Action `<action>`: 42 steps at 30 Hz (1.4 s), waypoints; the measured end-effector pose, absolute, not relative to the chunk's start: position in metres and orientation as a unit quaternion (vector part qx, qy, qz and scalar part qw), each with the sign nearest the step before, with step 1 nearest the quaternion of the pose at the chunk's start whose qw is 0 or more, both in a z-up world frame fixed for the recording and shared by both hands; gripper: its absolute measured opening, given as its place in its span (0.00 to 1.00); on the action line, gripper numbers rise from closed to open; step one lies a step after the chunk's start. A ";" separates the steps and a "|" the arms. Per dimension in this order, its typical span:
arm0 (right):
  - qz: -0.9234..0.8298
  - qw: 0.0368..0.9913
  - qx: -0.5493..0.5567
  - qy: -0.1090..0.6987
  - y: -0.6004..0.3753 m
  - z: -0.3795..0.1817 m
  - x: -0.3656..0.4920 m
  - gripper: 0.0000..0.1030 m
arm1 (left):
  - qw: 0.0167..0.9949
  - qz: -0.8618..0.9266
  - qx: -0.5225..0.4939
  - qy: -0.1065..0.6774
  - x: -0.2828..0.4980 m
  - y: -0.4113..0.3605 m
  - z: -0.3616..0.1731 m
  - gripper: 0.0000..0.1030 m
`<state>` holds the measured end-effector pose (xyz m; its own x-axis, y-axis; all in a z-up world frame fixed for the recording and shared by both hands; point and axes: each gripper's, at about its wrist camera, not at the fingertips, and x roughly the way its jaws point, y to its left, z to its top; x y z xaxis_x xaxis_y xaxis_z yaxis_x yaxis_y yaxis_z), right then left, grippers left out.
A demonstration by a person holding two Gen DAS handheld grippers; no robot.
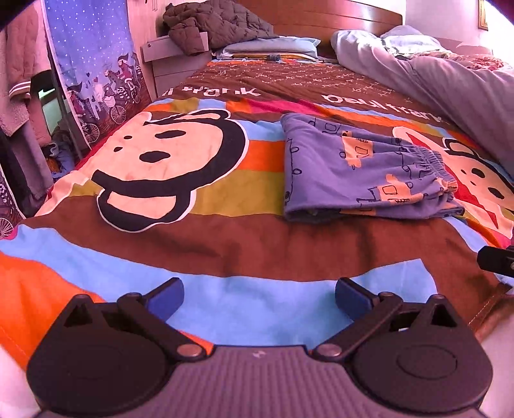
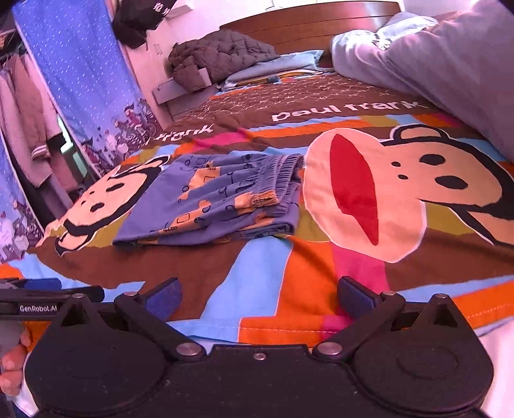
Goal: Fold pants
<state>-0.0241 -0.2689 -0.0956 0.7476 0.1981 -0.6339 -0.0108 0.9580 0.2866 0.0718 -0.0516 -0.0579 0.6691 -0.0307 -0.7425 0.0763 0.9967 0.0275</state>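
The blue pants (image 1: 359, 167) with orange truck prints lie folded into a flat stack on the colourful bedspread (image 1: 257, 244), elastic waistband to the right. They also show in the right wrist view (image 2: 218, 199), left of centre. My left gripper (image 1: 259, 300) is open and empty, held low over the bedspread well short of the pants. My right gripper (image 2: 259, 299) is open and empty near the bed's front edge, also apart from the pants. The left gripper's tip (image 2: 48, 294) shows at the right wrist view's left edge.
A grey duvet (image 1: 449, 80) is bunched along the bed's right side. A brown quilted jacket (image 1: 218, 22) lies by the headboard on a bedside unit. A blue printed curtain (image 1: 96, 74) and hanging clothes stand left of the bed.
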 end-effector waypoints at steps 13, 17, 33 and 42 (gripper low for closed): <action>0.054 0.922 0.169 0.345 -0.276 -0.097 -0.022 0.99 | 0.914 -0.040 0.018 0.403 0.076 -0.052 -0.061 1.00; 0.056 0.917 0.193 0.344 -0.283 -0.099 -0.019 0.99 | 0.915 -0.042 0.008 0.400 0.076 -0.050 -0.062 1.00; 0.090 0.912 0.201 0.345 -0.310 -0.068 0.052 0.99 | 0.918 -0.192 -0.018 0.348 0.149 -0.040 -0.042 1.00; 0.165 0.889 0.224 0.365 -0.340 -0.108 0.173 0.99 | 0.882 -0.198 -0.151 0.399 0.198 -0.020 -0.069 1.00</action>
<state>0.1731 -0.3401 -0.1077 0.6797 0.4560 -0.5745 -0.1291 0.8454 0.5183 0.1979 -0.0205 -0.0692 0.6025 -0.4699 -0.6451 0.2287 0.8761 -0.4245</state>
